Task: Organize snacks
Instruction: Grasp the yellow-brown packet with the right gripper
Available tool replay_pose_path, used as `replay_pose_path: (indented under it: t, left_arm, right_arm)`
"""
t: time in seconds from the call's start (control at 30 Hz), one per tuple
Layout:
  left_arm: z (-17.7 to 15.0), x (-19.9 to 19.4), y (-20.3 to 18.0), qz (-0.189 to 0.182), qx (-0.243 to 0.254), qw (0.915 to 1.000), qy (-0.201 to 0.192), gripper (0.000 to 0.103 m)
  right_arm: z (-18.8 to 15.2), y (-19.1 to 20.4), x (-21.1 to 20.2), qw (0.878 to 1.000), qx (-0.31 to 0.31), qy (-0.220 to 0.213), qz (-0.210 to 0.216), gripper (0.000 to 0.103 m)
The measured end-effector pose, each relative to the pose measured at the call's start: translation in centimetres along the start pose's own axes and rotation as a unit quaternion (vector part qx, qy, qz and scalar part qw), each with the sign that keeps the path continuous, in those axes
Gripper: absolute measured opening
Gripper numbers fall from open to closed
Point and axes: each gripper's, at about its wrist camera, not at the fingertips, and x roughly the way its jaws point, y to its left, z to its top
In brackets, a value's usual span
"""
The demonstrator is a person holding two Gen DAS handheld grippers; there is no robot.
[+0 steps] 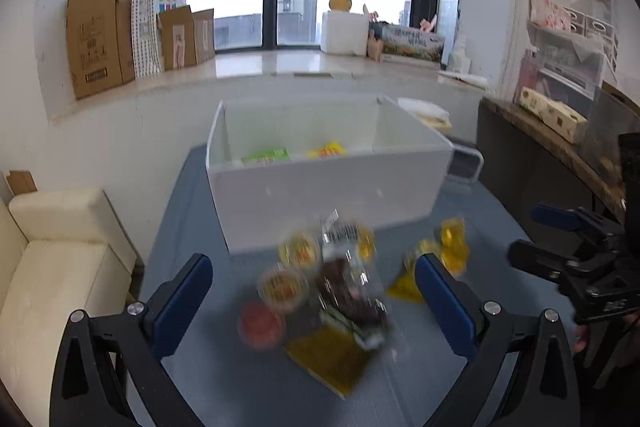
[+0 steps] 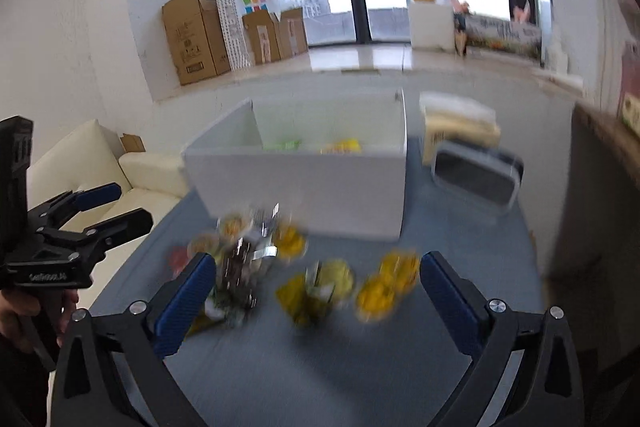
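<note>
A white box (image 1: 320, 195) stands on the blue-grey table (image 1: 248, 387), with a green packet (image 1: 266, 155) and a yellow packet (image 1: 327, 149) inside. In front of it lies a blurred pile of snacks: a dark foil packet (image 1: 346, 291), jelly cups (image 1: 282, 287), a red cup (image 1: 261, 323), a flat yellow-green packet (image 1: 332, 359) and yellow packets (image 1: 452, 247). My left gripper (image 1: 312, 307) is open above the pile. My right gripper (image 2: 316, 299) is open above yellow snacks (image 2: 380, 287), with the white box (image 2: 304, 187) beyond. Each gripper shows in the other's view, at the right edge (image 1: 532, 239) and at the left edge (image 2: 120, 207).
A clear lidded container (image 2: 476, 179) stands right of the box, with a stack of cream boxes (image 2: 460, 123) behind it. A cream sofa (image 1: 52, 267) is at the left. A dark cabinet (image 1: 540, 163) is at the right. Cardboard boxes (image 1: 100, 35) line the window sill.
</note>
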Motion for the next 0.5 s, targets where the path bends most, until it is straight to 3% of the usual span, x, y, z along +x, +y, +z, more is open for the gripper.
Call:
replay_pose_path:
  t: [0.23, 0.5]
  left_arm:
    - [-3.1, -1.4, 0.1, 0.0, -0.007, 0.9998, 0.02, 0.103]
    - [-4.9, -1.5, 1.6, 0.005, -0.017, 0.9993, 0.032, 0.103]
  right_arm:
    - [-3.3, 1.2, 3.2, 0.999, 0.011, 0.043, 0.008, 0.103]
    - [-4.0, 1.5, 7.5, 0.997, 0.028, 0.076, 0.009, 0.103]
